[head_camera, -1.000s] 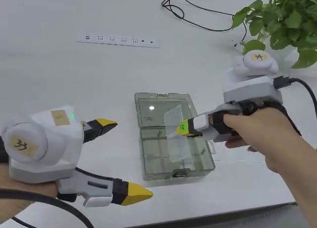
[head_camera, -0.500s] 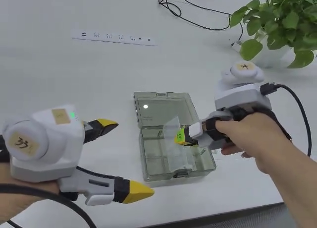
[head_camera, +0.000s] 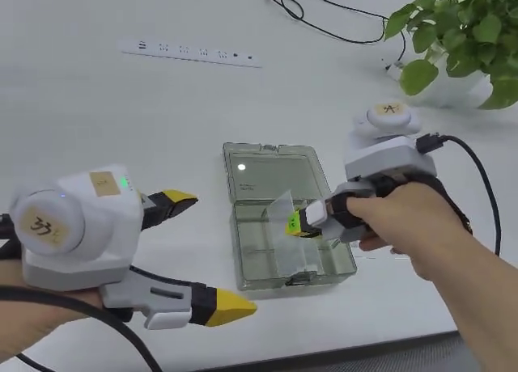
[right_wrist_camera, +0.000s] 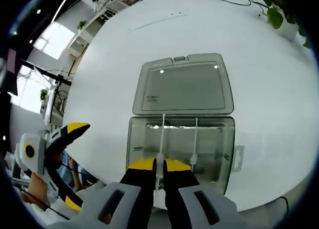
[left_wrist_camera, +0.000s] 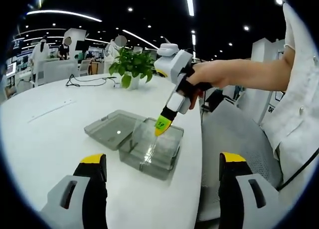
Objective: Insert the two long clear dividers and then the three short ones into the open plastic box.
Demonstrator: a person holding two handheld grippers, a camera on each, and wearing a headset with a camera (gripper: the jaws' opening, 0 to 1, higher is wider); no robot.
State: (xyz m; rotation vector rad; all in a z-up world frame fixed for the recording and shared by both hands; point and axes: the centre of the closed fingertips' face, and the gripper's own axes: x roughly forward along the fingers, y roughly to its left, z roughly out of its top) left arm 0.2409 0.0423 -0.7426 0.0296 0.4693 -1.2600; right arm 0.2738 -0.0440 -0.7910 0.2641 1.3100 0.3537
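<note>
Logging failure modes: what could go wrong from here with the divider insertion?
1. The open left gripper hovers away from the open clear plastic box, so nothing steadies it. A push from the right gripper might slide it.
2. The thin clear plastic divider is pinched at one edge. It could tilt and seat crookedly, or bump the second clear divider standing beside it.
</note>
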